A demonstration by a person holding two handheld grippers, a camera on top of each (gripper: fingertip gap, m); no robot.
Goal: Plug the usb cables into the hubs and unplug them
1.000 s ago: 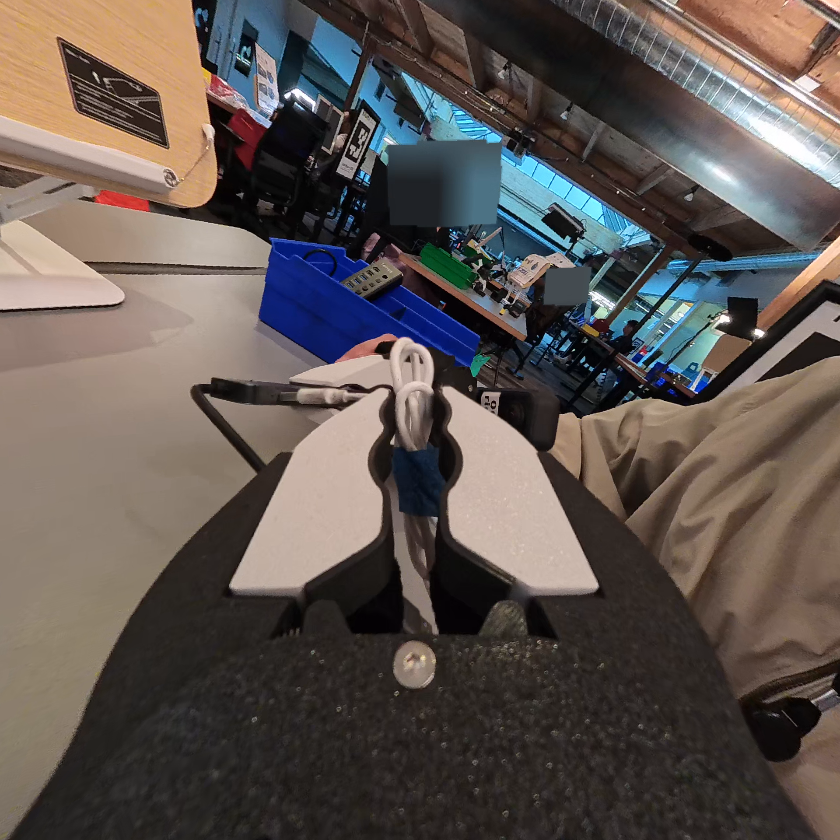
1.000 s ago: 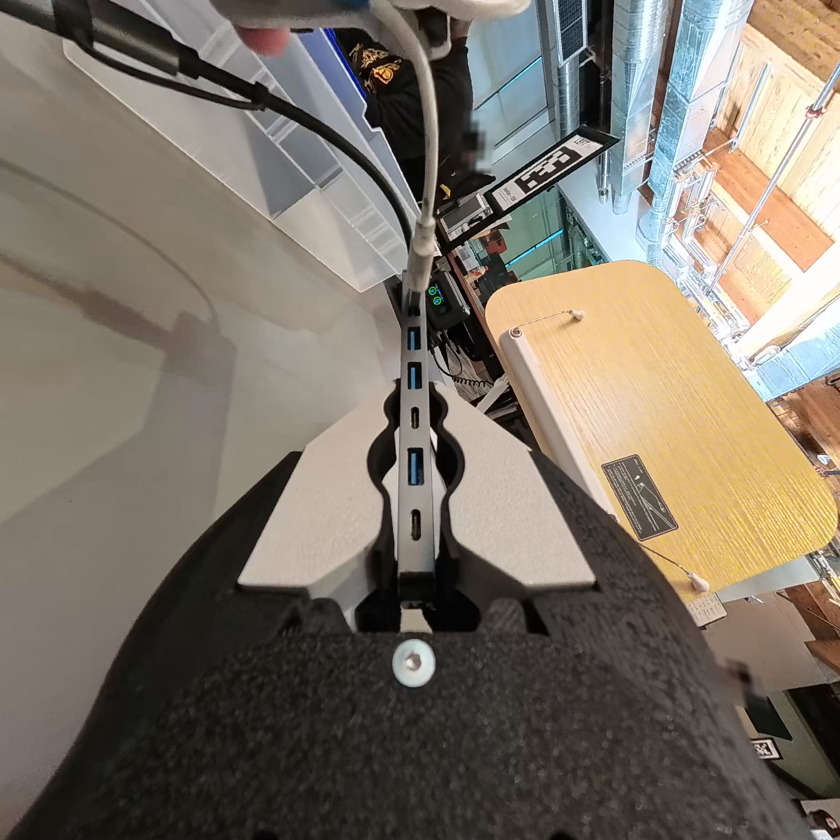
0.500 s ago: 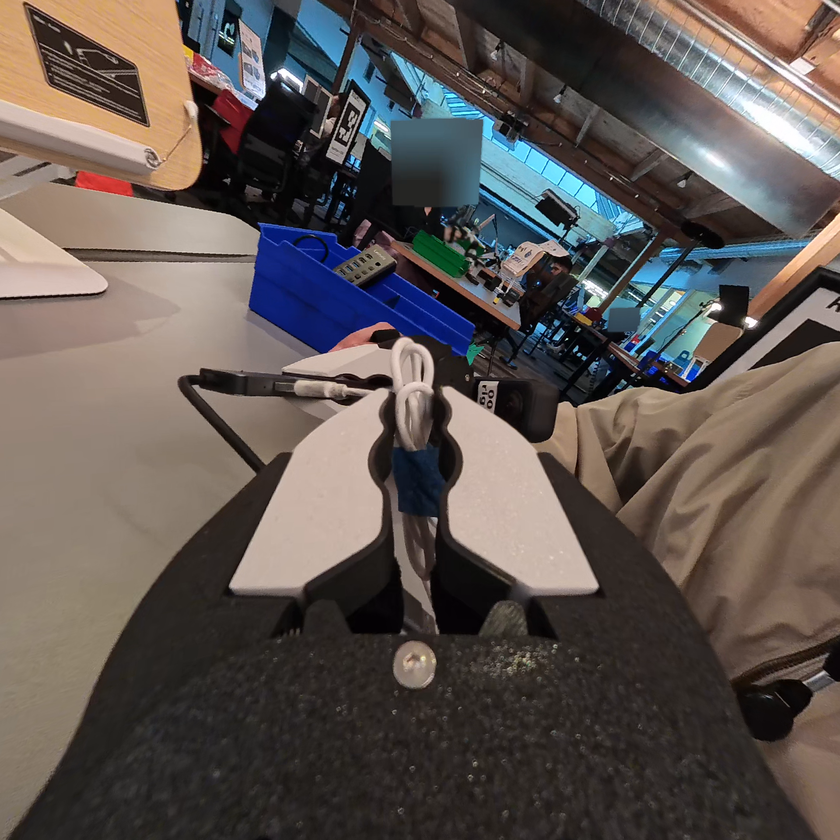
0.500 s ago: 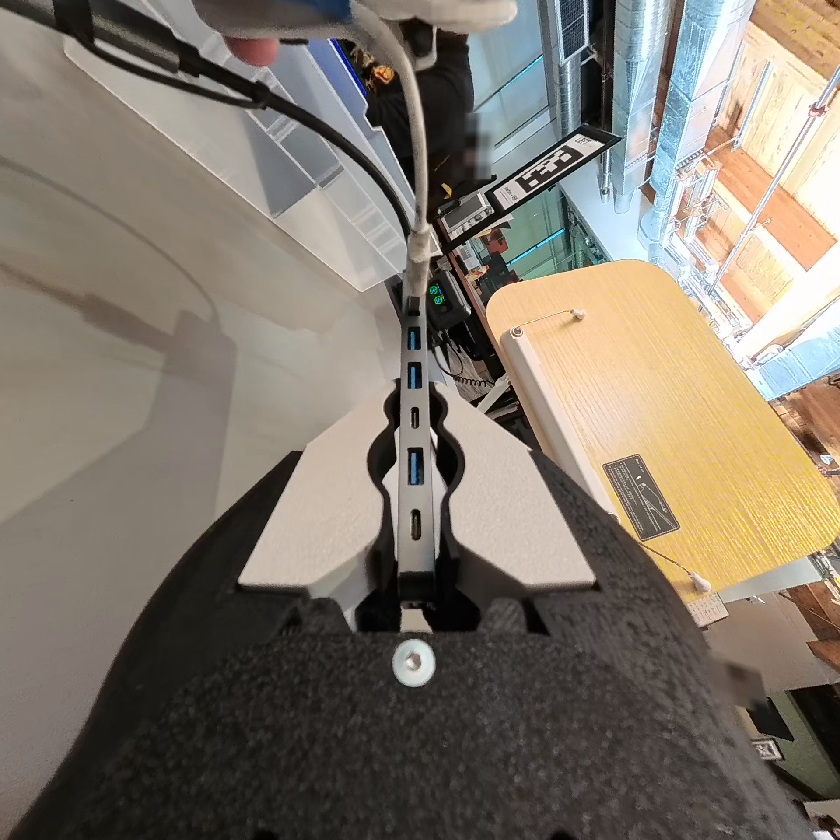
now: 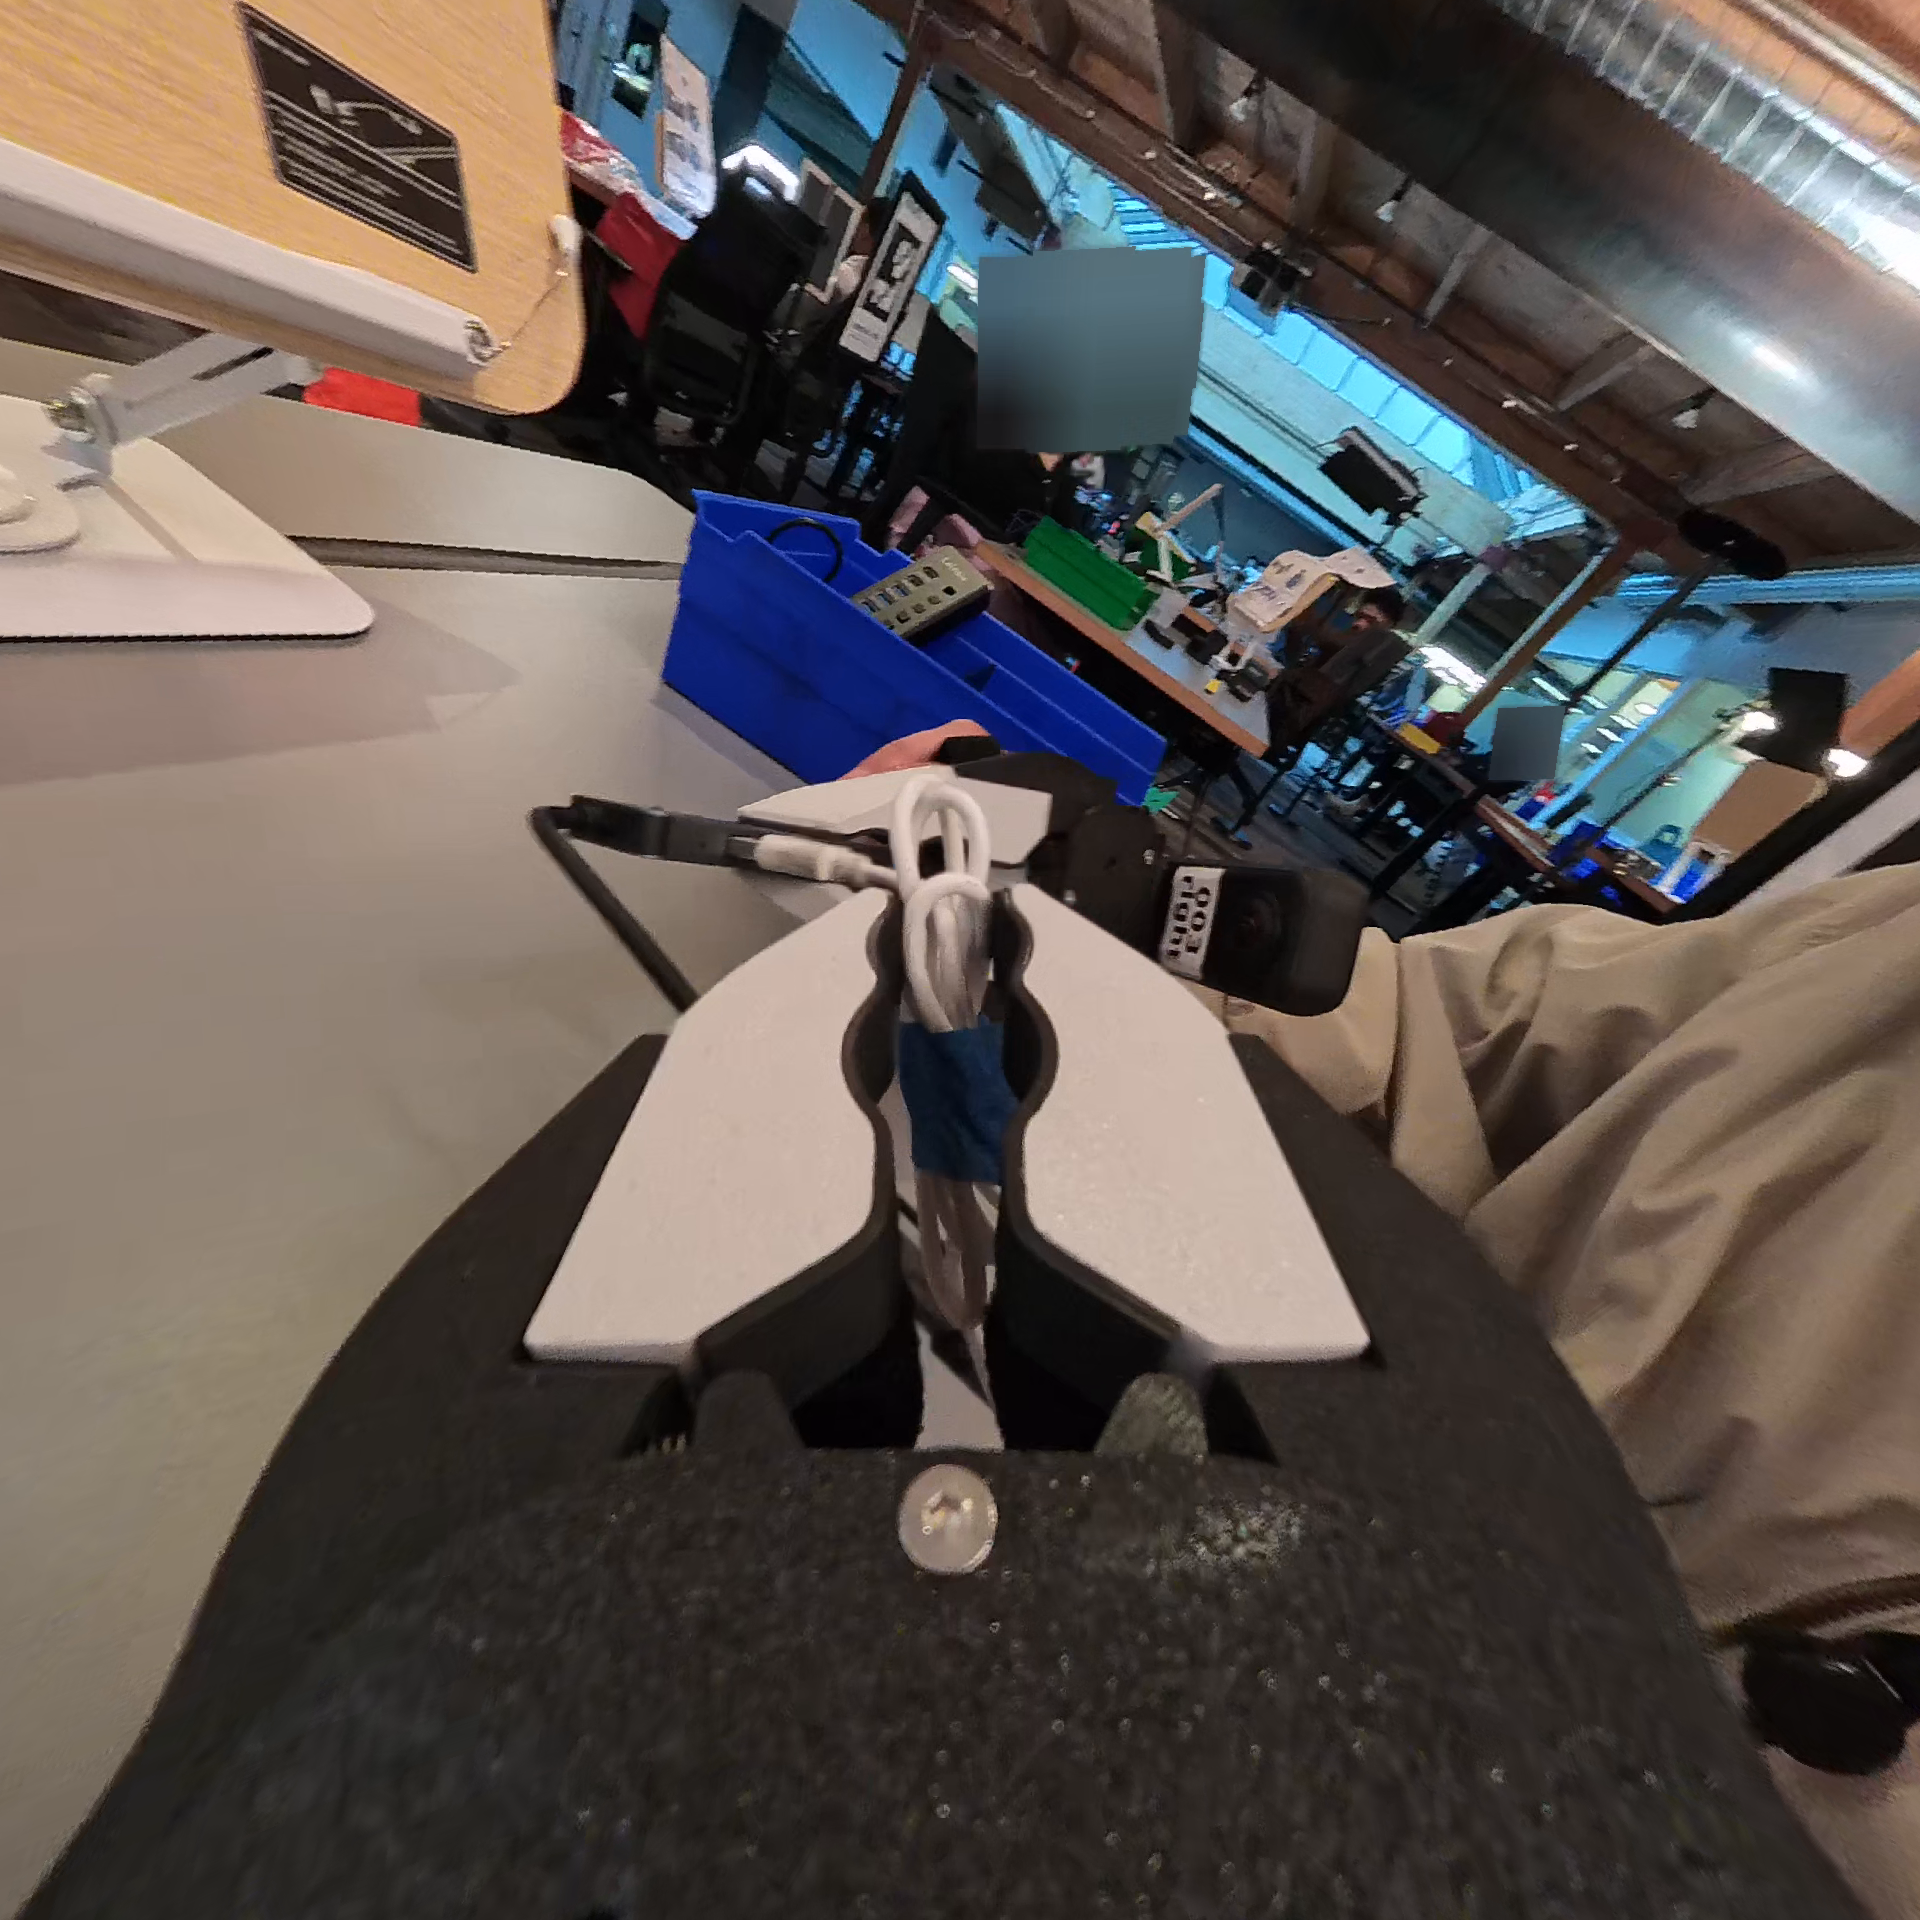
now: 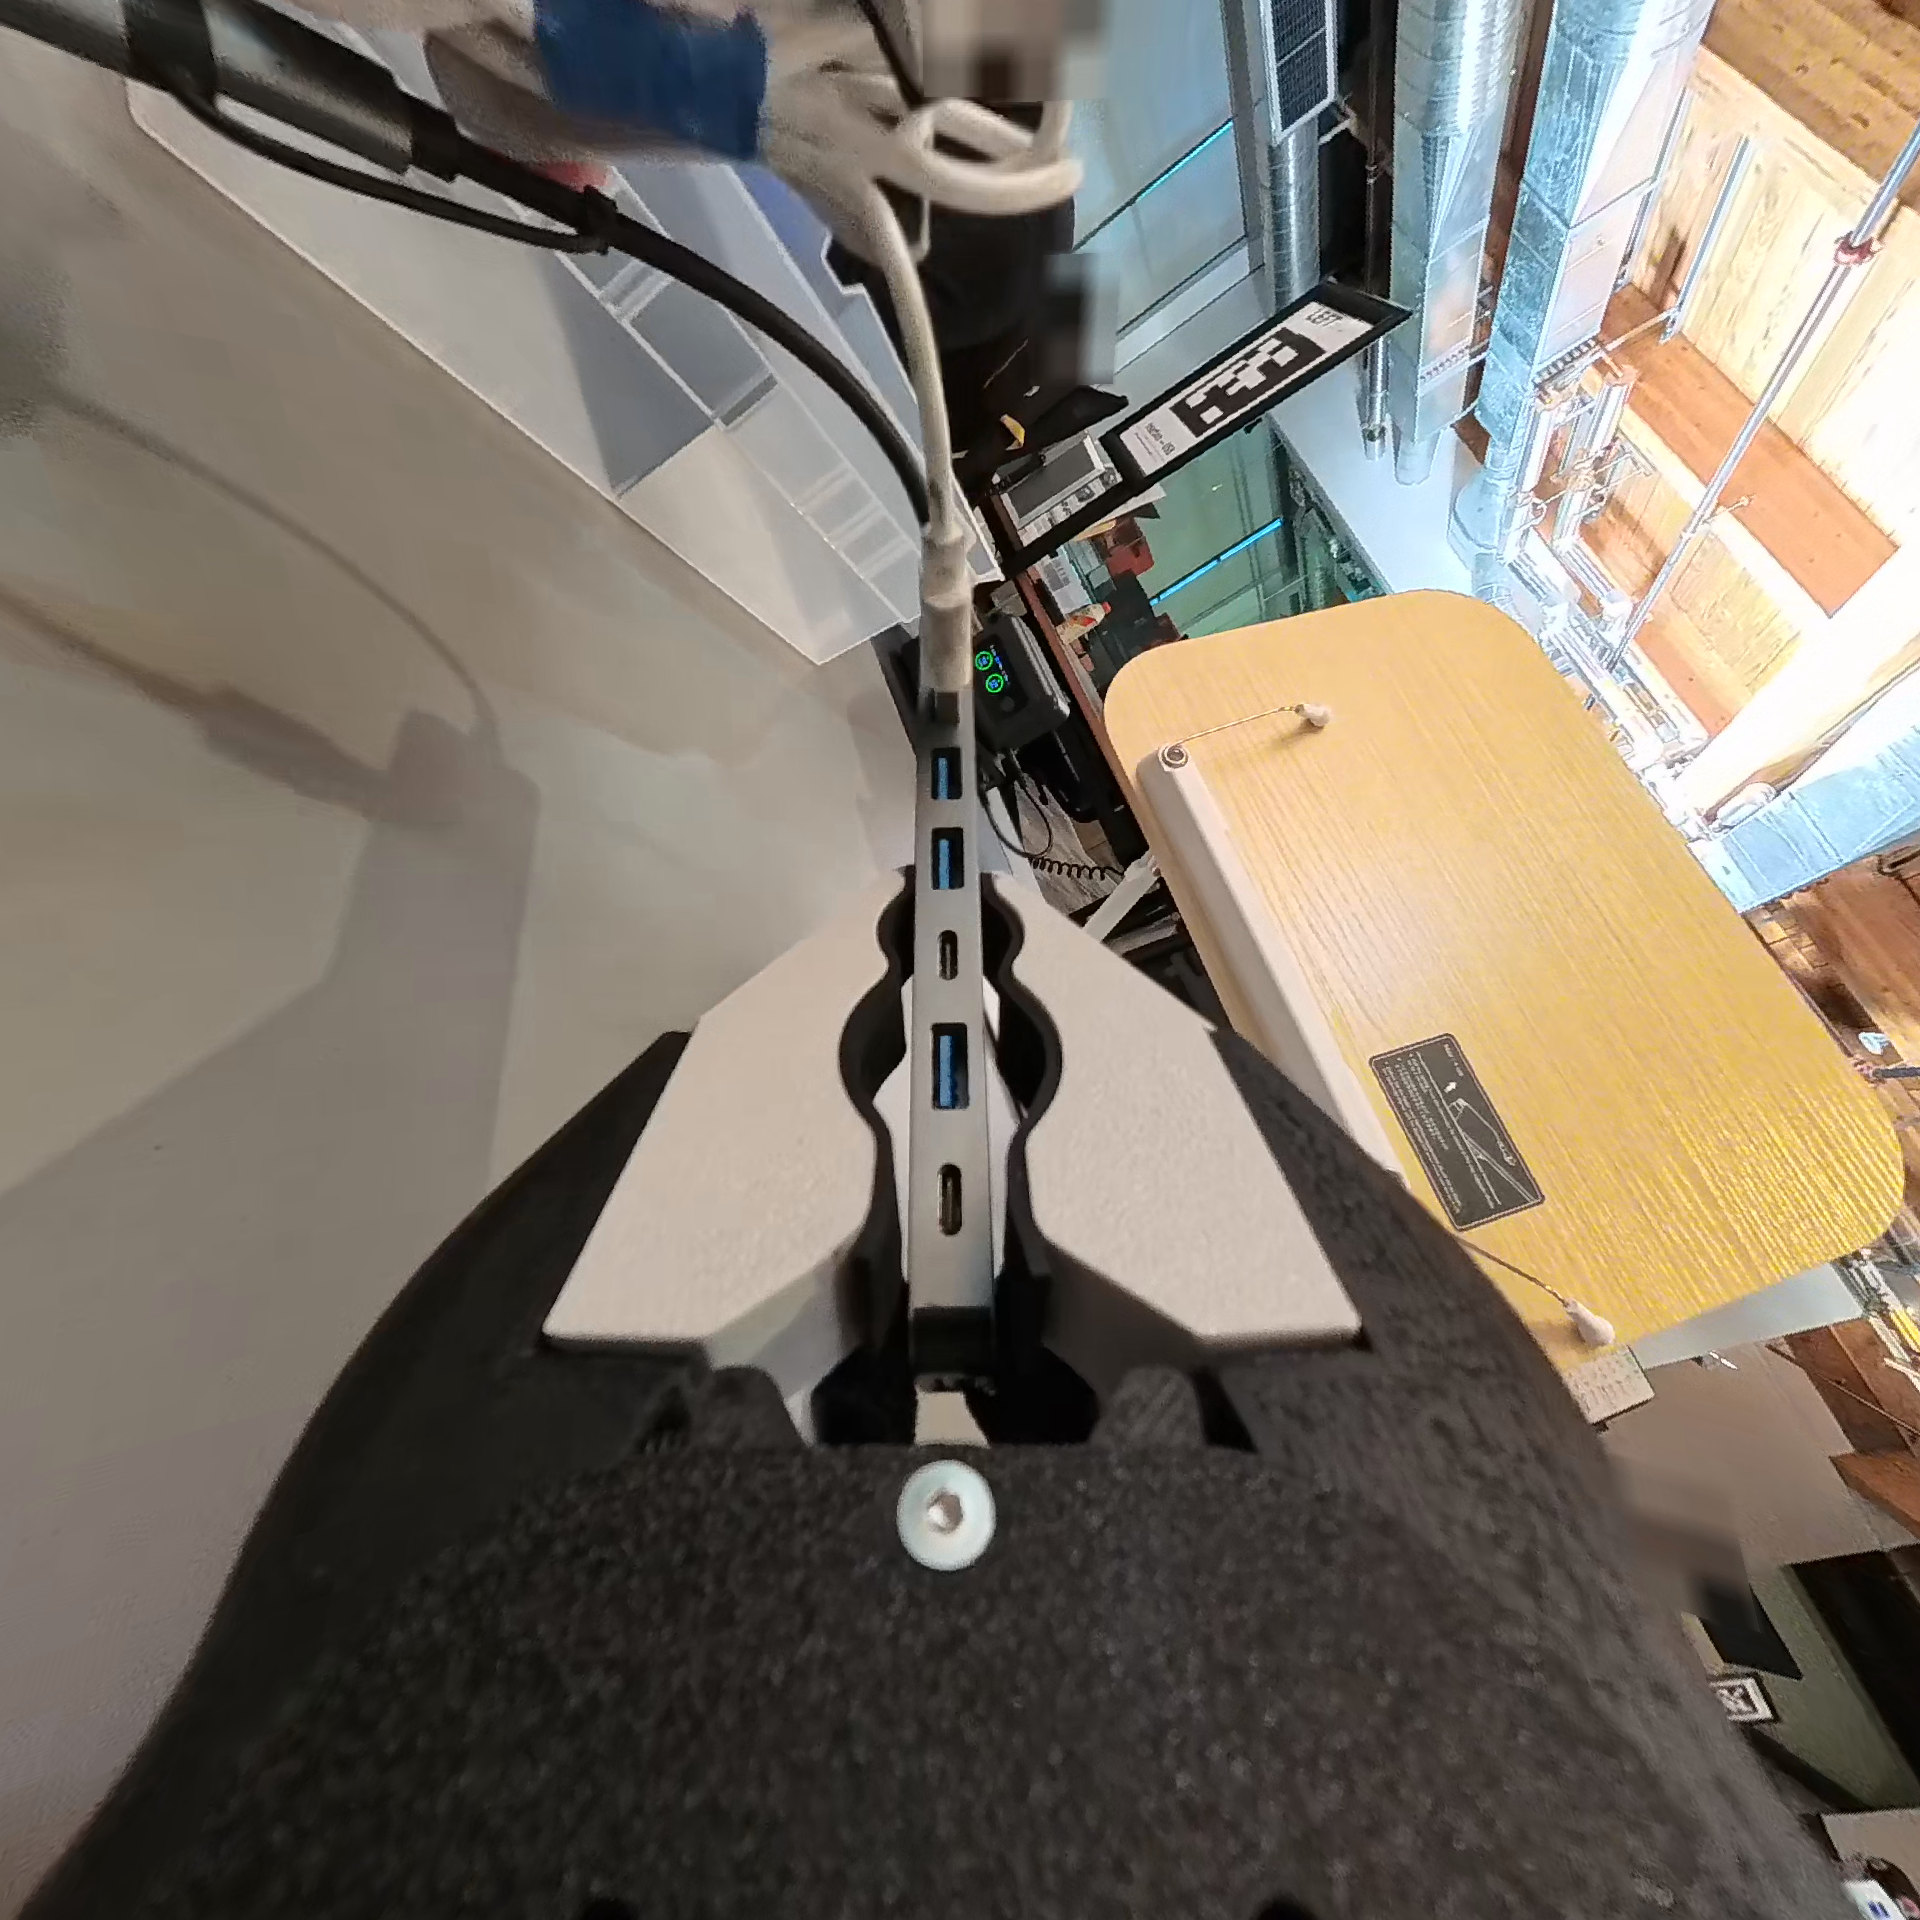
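Note:
My left gripper (image 5: 945,914) is shut on a coiled white USB cable (image 5: 940,966) bound with blue tape (image 5: 954,1107). Its white plug (image 5: 800,857) sits in the end of a dark grey hub (image 5: 675,831). My right gripper (image 6: 948,904) is shut on that hub (image 6: 948,1174), held edge-up with its row of ports facing the camera. The white plug (image 6: 948,613) is in the farthest port. The hub's black cable (image 6: 727,281) arcs away to the upper left. The left gripper (image 6: 727,62) shows blurred at the top of the right wrist view.
A blue bin (image 5: 831,665) on the grey table (image 5: 260,987) holds another grey hub (image 5: 920,597). A tilted wooden board on a white stand (image 5: 312,208) is at the far left. A clear plastic bin (image 6: 623,364) lies behind the hub. A beige sleeve (image 5: 1610,1143) is at the right. The left gripper's tips are roughly 10 cm from the right gripper's.
The left gripper and its blue-taped coil have come closer to the hub and now fill more of the right wrist view. The plug stays in the far port. Both grips are unchanged.

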